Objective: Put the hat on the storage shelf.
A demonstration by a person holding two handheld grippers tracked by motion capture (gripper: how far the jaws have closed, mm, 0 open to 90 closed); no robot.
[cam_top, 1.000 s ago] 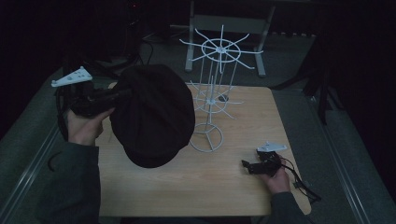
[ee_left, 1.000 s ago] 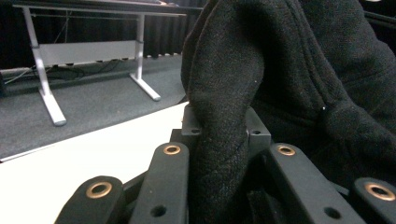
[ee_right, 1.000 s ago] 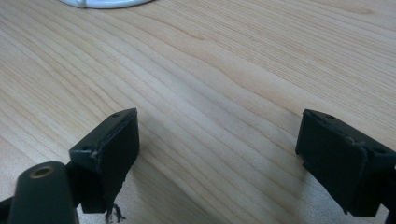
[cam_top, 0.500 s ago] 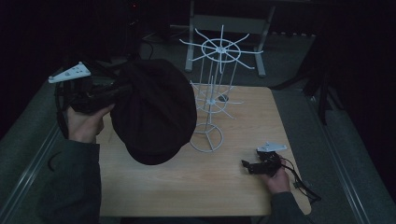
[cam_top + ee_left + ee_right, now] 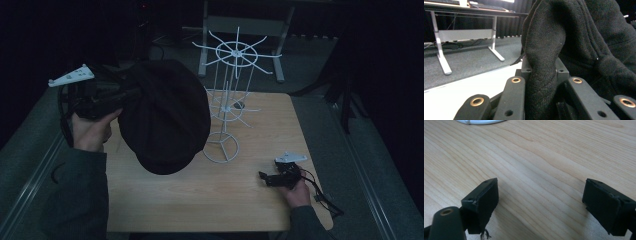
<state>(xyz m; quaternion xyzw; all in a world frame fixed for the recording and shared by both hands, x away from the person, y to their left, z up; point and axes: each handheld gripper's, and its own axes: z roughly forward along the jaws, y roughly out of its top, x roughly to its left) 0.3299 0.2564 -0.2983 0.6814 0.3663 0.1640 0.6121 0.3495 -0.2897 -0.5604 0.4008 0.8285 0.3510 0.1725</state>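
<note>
Two grippers, two jobs: the left gripper (image 5: 122, 95) pinches a black cap (image 5: 165, 117) by its edge, aloft beside the white wire rack (image 5: 232, 95); the right gripper (image 5: 267, 178) rests wide open and empty on the table (image 5: 210, 195); probably best to lower the crown squarely over a prong, releasing only once seated.

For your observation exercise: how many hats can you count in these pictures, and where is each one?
1. A single black hat is held up over the left part of the table, its fabric pinched in the left gripper, beside the white wire rack. None hangs on the rack.
</note>
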